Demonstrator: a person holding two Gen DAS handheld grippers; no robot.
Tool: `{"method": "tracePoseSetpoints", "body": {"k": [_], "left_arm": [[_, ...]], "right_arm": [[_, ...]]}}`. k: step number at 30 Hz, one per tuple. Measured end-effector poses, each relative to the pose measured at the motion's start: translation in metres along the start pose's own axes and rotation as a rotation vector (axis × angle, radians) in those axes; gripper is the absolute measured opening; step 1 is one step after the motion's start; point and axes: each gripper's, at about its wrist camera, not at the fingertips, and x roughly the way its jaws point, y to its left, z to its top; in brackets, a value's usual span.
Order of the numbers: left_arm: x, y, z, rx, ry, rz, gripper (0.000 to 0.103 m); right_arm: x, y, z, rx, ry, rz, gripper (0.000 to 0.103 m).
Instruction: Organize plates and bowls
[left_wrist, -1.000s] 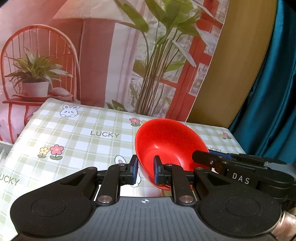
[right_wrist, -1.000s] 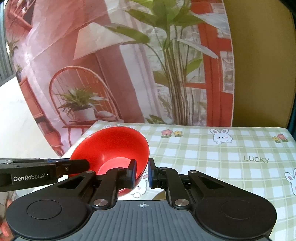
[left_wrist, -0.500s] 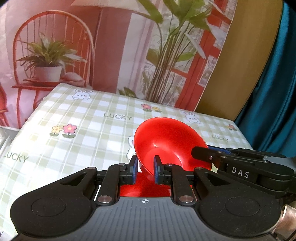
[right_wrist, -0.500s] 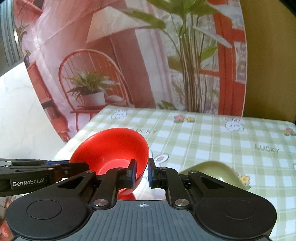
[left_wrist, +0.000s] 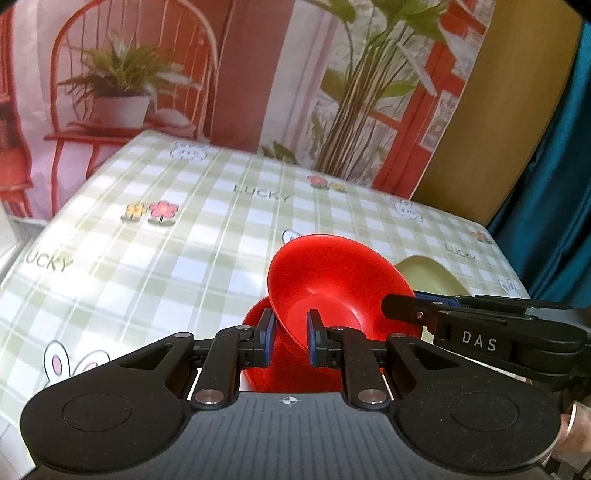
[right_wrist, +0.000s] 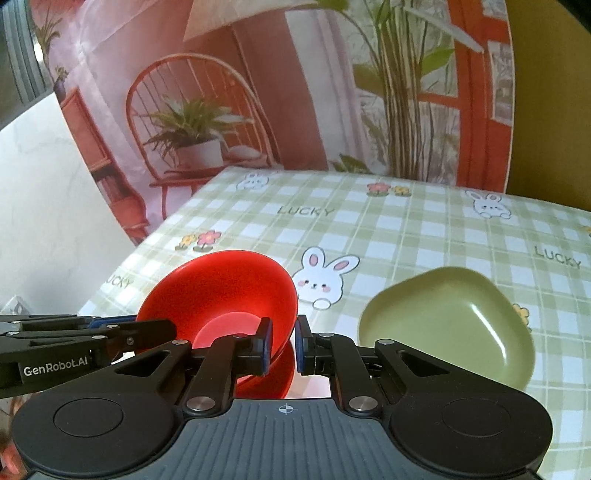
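Observation:
A red bowl is held above the table by both grippers. My left gripper is shut on its left rim. My right gripper is shut on its right rim; the bowl also shows in the right wrist view. A second red dish lies just under the bowl, mostly hidden; it shows below the bowl in the right wrist view. A green rounded-triangle plate lies on the table to the right, and its edge shows in the left wrist view.
The table has a green checked cloth with rabbits, flowers and the word LUCKY. A printed backdrop stands behind the table. A teal curtain hangs at the right. The table's left edge drops to a white floor.
Both grippers have lifted with the red bowl and pulled back, so more of the table shows. The red dish underneath and the green plate have come into view.

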Motion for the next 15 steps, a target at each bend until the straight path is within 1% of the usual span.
{"method": "tracePoseSetpoints", "body": {"k": [7, 15], "left_arm": [[0.0021, 0.0016, -0.0047, -0.019, 0.014, 0.006, 0.017], [0.0022, 0.0016, -0.0082, -0.023, 0.023, 0.005, 0.017]], "right_arm": [[0.0022, -0.0015, -0.0053, 0.011, 0.020, 0.003, 0.012], [0.0006, 0.0009, -0.0061, -0.001, 0.018, -0.002, 0.012]]}}
